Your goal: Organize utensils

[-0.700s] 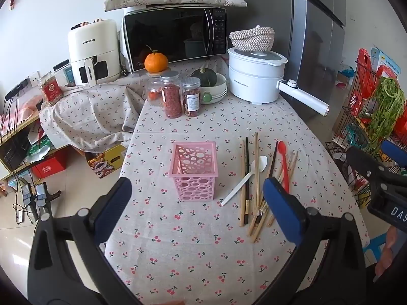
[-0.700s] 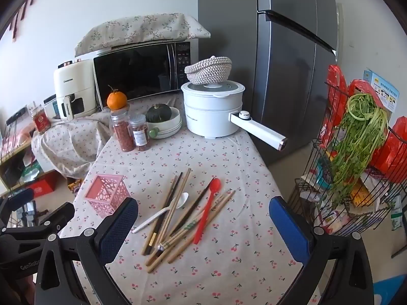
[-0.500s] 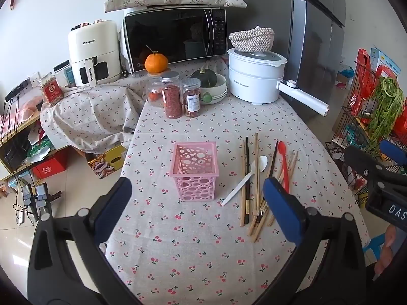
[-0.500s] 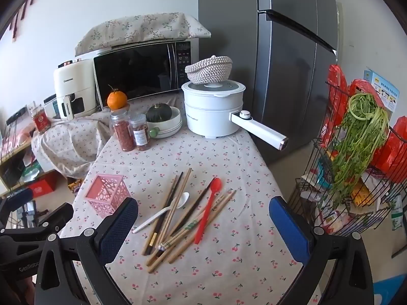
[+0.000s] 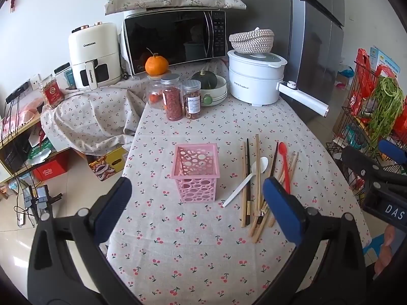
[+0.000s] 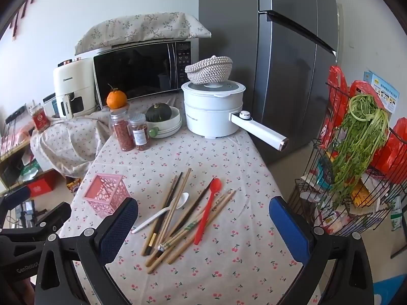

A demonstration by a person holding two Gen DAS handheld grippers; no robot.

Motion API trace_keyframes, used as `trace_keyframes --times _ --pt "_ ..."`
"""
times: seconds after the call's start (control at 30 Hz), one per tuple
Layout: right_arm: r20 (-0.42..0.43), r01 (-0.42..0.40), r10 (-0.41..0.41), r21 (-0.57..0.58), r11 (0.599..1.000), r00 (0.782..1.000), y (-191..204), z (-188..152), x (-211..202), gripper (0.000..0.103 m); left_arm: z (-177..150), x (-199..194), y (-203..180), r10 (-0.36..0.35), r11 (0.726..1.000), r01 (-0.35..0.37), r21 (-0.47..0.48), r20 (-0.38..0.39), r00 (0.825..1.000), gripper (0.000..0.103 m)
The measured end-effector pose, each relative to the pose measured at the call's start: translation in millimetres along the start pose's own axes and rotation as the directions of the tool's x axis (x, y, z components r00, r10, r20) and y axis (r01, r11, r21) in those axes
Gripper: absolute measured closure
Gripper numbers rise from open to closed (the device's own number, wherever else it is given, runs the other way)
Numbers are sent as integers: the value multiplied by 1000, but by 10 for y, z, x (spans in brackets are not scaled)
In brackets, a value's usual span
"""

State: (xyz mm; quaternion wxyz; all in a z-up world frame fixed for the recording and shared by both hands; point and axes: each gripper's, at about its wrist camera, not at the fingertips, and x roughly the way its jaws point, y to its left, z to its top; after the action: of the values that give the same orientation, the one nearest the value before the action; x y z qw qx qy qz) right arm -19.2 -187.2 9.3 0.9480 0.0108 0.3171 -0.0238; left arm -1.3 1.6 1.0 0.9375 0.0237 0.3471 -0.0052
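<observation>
A pink perforated holder stands empty on the cherry-print tablecloth; it also shows in the right wrist view. To its right lies a loose pile of wooden and dark chopsticks, a white spoon and a red spoon. My left gripper is open and empty, hovering in front of the holder. My right gripper is open and empty, hovering above the pile's near end.
At the table's far end stand spice jars, an orange on a jar, a bowl with a squash, a white electric pot with a long handle, a microwave. A wire rack with greens stands right of the table.
Both views have shifted very slightly; the grippers stay open and nothing on the table has moved.
</observation>
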Motion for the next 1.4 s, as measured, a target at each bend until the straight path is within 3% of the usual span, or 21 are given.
trace_keyframes --times 1.4 --pt "-1 -4 4 6 1000 1000 -10 5 13 0 4 4 -23 6 1000 -6 1 2 1000 0"
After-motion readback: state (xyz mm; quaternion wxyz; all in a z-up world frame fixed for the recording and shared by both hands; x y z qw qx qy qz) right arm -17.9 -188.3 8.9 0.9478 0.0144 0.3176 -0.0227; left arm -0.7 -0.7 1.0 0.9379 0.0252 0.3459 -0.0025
